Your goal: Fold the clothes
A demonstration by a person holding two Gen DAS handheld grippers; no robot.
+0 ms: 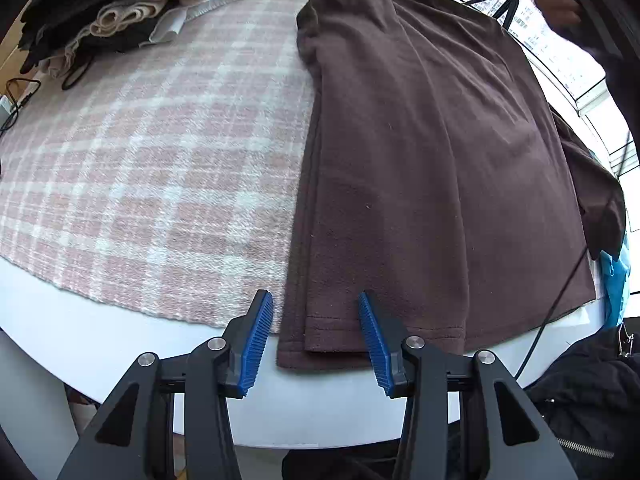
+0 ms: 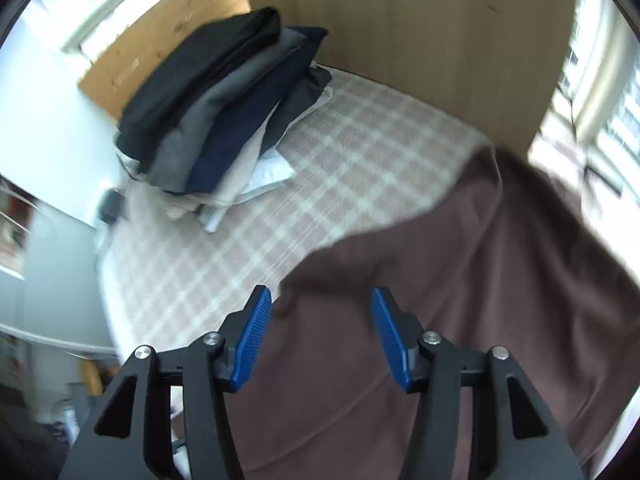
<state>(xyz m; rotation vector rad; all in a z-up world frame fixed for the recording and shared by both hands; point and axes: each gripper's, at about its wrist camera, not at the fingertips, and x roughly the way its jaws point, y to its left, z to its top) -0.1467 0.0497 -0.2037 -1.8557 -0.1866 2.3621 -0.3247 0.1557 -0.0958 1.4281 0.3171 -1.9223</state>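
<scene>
Brown fleece garment (image 1: 420, 160) lower right of frame: soft, limp, light, grippy. Pinch doubled hem corner (image 1: 316, 340). Left gripper (image 1: 316, 316) half-open astride it, unclamped; right gripper (image 2: 322, 312) half-open, empty.

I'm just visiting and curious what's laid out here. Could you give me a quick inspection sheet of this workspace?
Surface: white table covered by a pink plaid cloth.
Job's things: brown garment lying flat, one side folded over, hem at the near table edge.
Clutter: stack of folded clothes at the far corner; loose heap of knitwear in the left view.
Grippers: left tool open, straddling the garment's folded hem corner; right tool open above the garment, holding nothing.
Cables: black cable over the garment's right edge; another at the far left.
Surroundings: windows, wooden panel, black jacket.
</scene>
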